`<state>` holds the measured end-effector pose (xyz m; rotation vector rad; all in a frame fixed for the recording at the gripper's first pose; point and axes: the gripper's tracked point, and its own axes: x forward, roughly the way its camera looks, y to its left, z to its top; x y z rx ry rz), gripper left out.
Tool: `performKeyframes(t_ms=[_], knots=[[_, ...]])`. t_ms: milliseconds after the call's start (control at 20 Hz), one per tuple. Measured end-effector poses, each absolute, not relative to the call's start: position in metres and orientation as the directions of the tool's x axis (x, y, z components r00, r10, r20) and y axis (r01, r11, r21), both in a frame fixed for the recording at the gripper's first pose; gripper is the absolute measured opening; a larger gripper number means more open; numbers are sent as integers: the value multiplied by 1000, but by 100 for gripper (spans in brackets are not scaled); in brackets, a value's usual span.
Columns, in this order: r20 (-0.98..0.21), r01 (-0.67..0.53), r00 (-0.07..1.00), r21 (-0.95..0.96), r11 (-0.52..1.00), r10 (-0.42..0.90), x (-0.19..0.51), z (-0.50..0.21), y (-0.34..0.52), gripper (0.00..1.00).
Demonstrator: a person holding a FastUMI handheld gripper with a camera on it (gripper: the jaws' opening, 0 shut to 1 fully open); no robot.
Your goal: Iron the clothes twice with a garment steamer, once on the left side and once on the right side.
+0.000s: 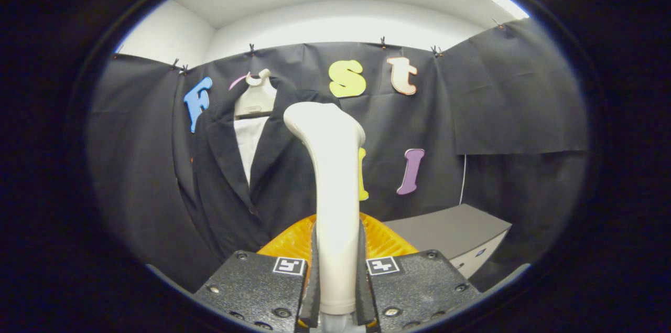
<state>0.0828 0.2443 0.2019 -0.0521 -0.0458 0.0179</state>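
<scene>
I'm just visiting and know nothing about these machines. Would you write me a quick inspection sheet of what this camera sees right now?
Surface: a grey box-like unit stands low beyond the fingers, to the right; no table seen.
Job's things: a cream garment steamer stands upright between the fingers; a dark jacket over a white shirt hangs on a pale hanger beyond it, to the left.
Clutter: nothing seen.
Grippers: the gripper is shut on the steamer's handle, both fingers pressing it.
Cables: a thin pale cord runs down the cloth above the grey unit.
Surroundings: black cloth wall, white ceiling with light strips.
</scene>
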Motion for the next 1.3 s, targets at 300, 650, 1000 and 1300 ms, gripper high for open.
performKeyframes(t_ms=[300,650,1000,1300], knots=[[76,-18,997,-85,996,25,127,217,267,30],[163,20,987,-98,995,-4,164,255,279,30],[142,37,990,-117,992,-20,188,244,289,30],[90,45,995,-150,988,-31,191,206,285,30]])
